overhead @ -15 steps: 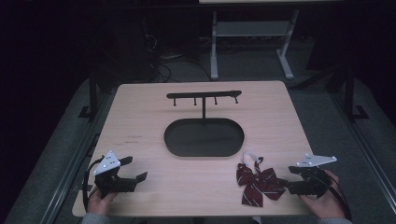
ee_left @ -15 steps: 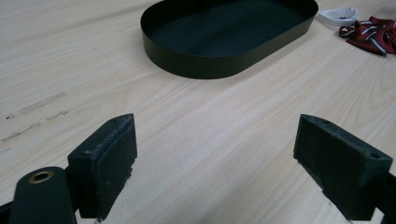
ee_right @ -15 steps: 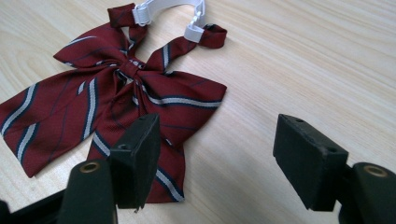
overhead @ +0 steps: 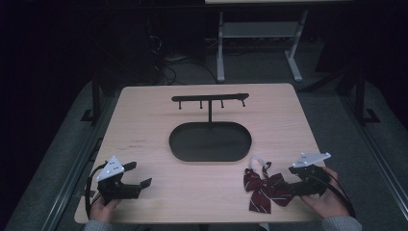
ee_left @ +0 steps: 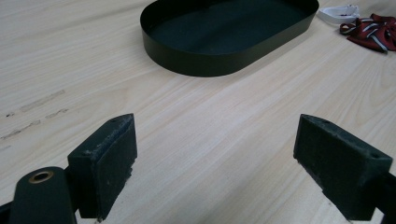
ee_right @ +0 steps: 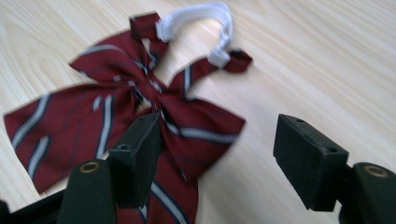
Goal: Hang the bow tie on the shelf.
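A dark red striped bow tie [overhead: 263,188] with a white strap [overhead: 257,161] lies flat near the table's front right. My right gripper [overhead: 287,186] is at its right edge and open. In the right gripper view the left jaw hovers over one wing of the bow tie [ee_right: 116,107] and the right jaw over bare wood, with the gripper [ee_right: 219,135] holding nothing. The white strap [ee_right: 201,14] curls at the bow's far end. My left gripper [overhead: 139,174] rests open at the front left, and nothing lies between its jaws [ee_left: 212,135].
A black stand sits mid-table: an oval tray base [overhead: 180,144] with a thin post and a hooked crossbar [overhead: 210,99]. The left gripper view shows the tray wall [ee_left: 196,58] ahead and the bow tie [ee_left: 371,30] far right. Table edges are close behind both hands.
My right gripper has edged left, closer over the bow tie. The bow tie and the left gripper have stayed put.
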